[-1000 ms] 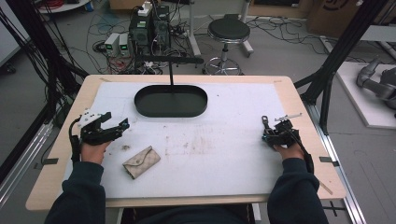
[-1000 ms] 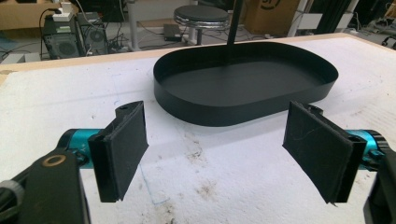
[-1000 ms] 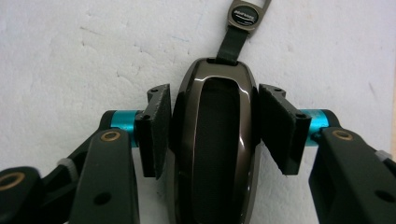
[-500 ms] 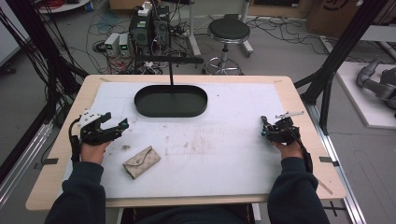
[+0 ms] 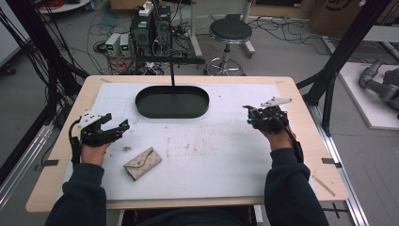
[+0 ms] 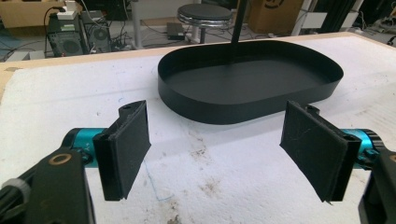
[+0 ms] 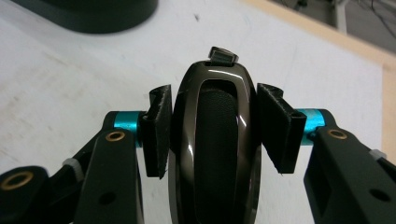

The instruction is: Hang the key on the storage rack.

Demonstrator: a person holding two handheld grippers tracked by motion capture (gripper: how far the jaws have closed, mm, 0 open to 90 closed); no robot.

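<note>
White-covered table (image 5: 226,160), lab clutter behind. Right gripper (image 7: 212,122): jaws clamped on a glossy dark oval object (image 7: 215,140), apparently a compact case, right of the black oval tray (image 5: 172,101). Left gripper (image 6: 229,149): jaws wide apart, empty, facing the tray. Beige pouch (image 5: 142,163) lies near-left of the tray, likely awaiting pickup.

A round black stool (image 5: 230,32) stands on the floor at twelve o'clock beyond the worktop (image 5: 306,141). Computer boxes (image 5: 150,28) and tangled cables (image 5: 61,56) crowd the floor at eleven o'clock. Cardboard boxes (image 5: 336,12) sit at one o'clock.
</note>
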